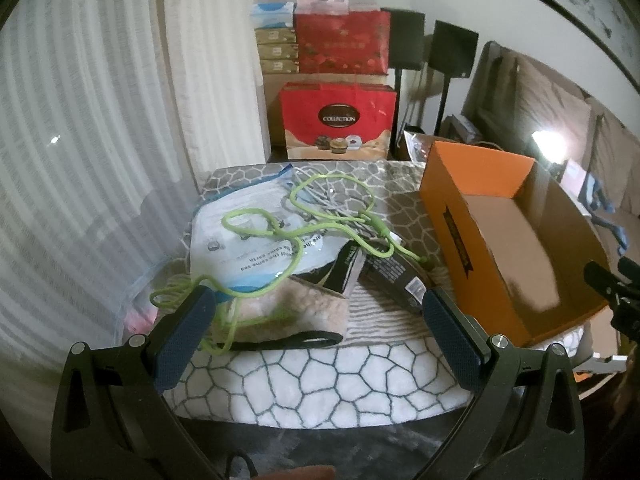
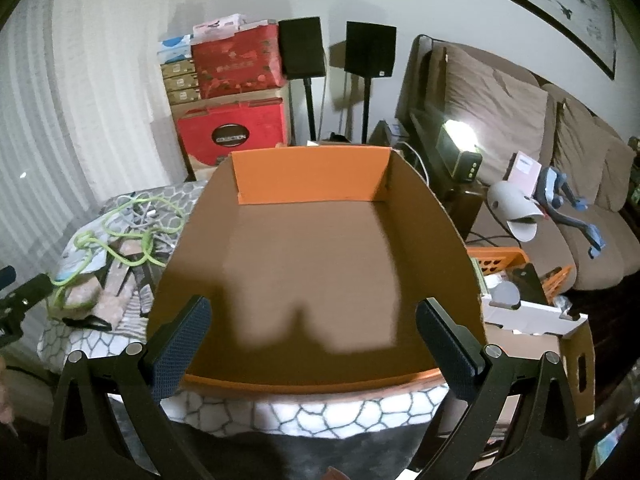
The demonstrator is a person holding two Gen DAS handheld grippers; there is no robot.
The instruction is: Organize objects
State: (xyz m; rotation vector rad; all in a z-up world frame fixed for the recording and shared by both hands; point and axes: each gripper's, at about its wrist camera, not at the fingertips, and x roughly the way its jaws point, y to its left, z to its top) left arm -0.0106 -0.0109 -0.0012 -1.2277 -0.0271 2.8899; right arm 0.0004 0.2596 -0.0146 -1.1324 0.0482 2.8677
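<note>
A living room with pale curtains on the left, a brown cushioned sofa on the right and, against the far wall, a stack of gift boxes in red and gold beside two black speakers on stands. In front stands a worktop draped in a fleecy blanket printed with a grey, stone-like web on white.

On its right half sits an open orange cardboard box — plain brown inside, nothing in it but the shadow of the claws. On the left half lies a loose heap: a white plastic pouch with printed text too blurred to read in full, a lime-green cord looped over it and trailing toward the near edge, a tangle of thin grey cables behind, a fuzzy beige item with a black strap, and dark flat packages partly buried under the rest. What lies beneath the pouch is hidden.

The left claw hovers low over the near side of the heap, its textured blue pads spread wide, grasping nothing; the cord passes close by its left finger, though whether they touch is unclear. The right claw hangs over the box's near wall, equally wide apart and bare.
</note>
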